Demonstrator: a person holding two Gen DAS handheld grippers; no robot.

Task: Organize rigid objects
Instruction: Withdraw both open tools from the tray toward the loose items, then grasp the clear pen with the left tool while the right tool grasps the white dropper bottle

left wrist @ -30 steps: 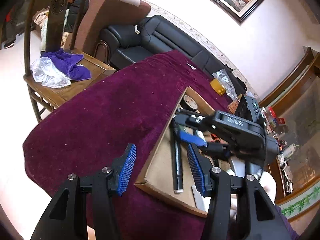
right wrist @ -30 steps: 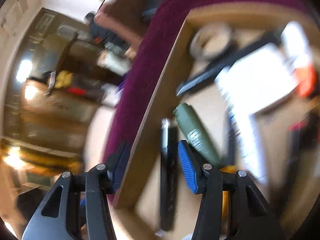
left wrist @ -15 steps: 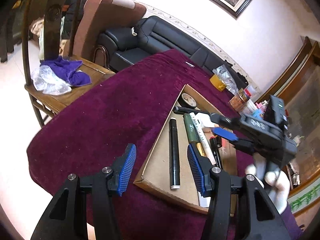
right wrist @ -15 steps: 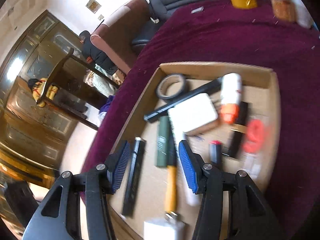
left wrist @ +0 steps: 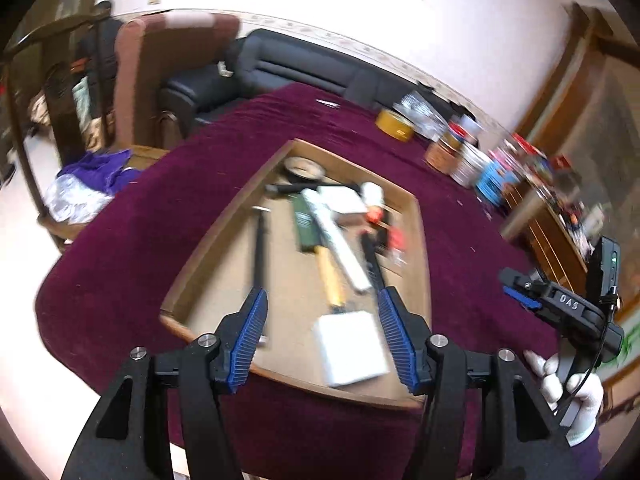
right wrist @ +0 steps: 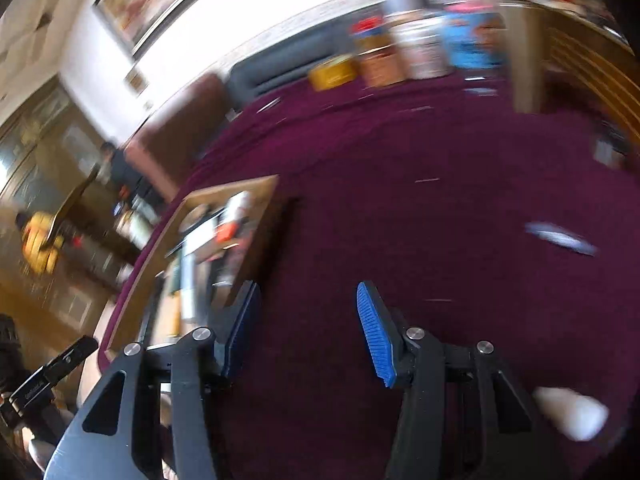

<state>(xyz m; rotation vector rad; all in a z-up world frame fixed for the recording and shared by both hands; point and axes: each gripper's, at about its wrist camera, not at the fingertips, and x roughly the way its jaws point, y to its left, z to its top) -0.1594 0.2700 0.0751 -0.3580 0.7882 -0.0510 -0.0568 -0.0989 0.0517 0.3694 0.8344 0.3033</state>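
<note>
A shallow cardboard tray lies on the maroon tablecloth. In it are a black rod, a green tube, a long white bar, a wooden-handled tool, a white box, a tape roll and a white bottle with an orange cap. My left gripper hovers over the tray's near end. Its jaws are opening with nothing between them. My right gripper is open and empty over bare cloth, right of the tray. A gloved hand holds it.
A yellow tape roll and several jars and cans stand at the table's far edge. A small blue-white item and a blurred white object lie on the cloth at the right. A chair with a purple cloth stands at the left.
My right gripper has swung from above the tray's contents out to the right, over bare cloth. My left gripper has shifted to hover over the tray's near end, and its jaws stand slightly wider.
</note>
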